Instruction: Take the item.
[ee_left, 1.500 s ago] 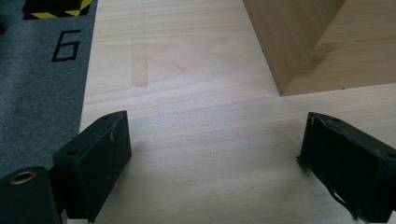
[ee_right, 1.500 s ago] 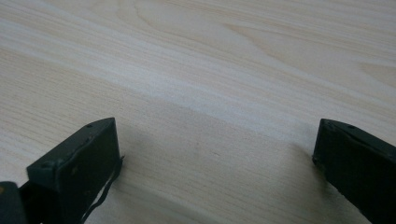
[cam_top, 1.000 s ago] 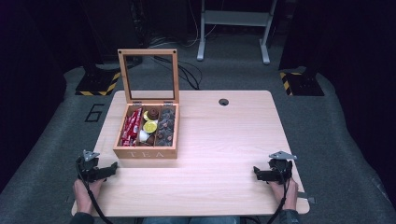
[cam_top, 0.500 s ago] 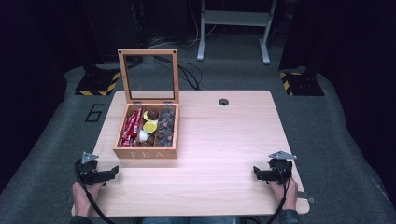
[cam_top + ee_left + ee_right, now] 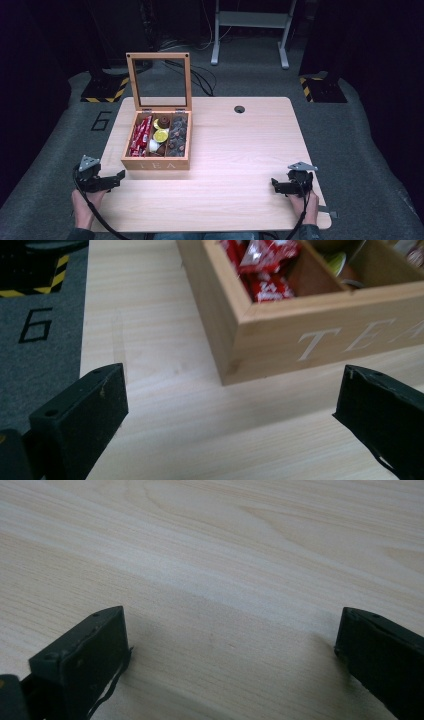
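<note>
Dark floor matting surrounds your pale wooden table, with a yellow-and-black striped base in the upper left of the high view and a white metal stand at the top centre. On the table's left half sits the wooden tea box, its glass-paned lid standing upright at the back. Its left compartment holds red sachets, the middle one round capsules with a yellow one among them, and the right one dark capsules.

Your left gripper is at the lower left of the high view, just below and to the left of the box's front corner — near it but not touching. Its jaws have just been opening and now stand wide apart with nothing between them; in the left gripper view they frame the box's corner and the white lettering on its front.

Your right gripper is at the lower right, well apart from the box, jaws spread wide and empty — in the right gripper view bare tabletop lies between them.
</note>
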A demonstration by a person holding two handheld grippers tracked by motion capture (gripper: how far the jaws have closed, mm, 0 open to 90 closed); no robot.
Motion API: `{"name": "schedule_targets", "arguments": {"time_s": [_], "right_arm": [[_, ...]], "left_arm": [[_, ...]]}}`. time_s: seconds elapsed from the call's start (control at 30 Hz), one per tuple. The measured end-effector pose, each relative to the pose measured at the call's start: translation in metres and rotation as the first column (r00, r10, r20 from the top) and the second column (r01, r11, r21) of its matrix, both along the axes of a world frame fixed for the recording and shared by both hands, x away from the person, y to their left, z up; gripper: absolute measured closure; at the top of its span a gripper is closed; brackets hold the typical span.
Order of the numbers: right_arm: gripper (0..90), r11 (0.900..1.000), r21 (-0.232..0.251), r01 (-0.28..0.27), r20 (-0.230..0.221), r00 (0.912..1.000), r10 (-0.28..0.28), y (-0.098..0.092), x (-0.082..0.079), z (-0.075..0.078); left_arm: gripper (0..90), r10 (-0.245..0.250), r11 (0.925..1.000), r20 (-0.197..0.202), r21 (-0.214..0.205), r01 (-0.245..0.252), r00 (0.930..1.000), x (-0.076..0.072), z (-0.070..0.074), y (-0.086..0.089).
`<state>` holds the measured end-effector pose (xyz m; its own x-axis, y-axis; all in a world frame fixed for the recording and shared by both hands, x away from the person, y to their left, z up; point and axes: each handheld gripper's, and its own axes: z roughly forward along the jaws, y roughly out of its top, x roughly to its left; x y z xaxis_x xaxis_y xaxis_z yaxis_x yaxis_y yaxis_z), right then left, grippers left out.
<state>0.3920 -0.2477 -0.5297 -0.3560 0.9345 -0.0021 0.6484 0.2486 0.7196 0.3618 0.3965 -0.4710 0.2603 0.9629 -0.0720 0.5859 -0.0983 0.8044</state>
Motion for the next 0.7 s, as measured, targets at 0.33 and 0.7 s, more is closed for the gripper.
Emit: {"name": "schedule_targets", "arguments": {"time_s": [0.33, 0.7], "right_arm": [[0.5, 1.0000, 0.001, 0.002, 0.002, 1.0000, -0.002, 0.000, 0.000, 0.000], [0.6, 1.0000, 0.000, 0.003, 0.003, 1.0000, -0.003, 0.000, 0.000, 0.000]], "left_arm": [[0.1, -0.071, 0.9968, 0.051, 0.040, 0.069, 0.9962, 0.014, 0.033, -0.023], [0.1, -0.172, 0.9843, 0.042, 0.049, 0.169, 0.9843, 0.044, 0.051, -0.052]]}}
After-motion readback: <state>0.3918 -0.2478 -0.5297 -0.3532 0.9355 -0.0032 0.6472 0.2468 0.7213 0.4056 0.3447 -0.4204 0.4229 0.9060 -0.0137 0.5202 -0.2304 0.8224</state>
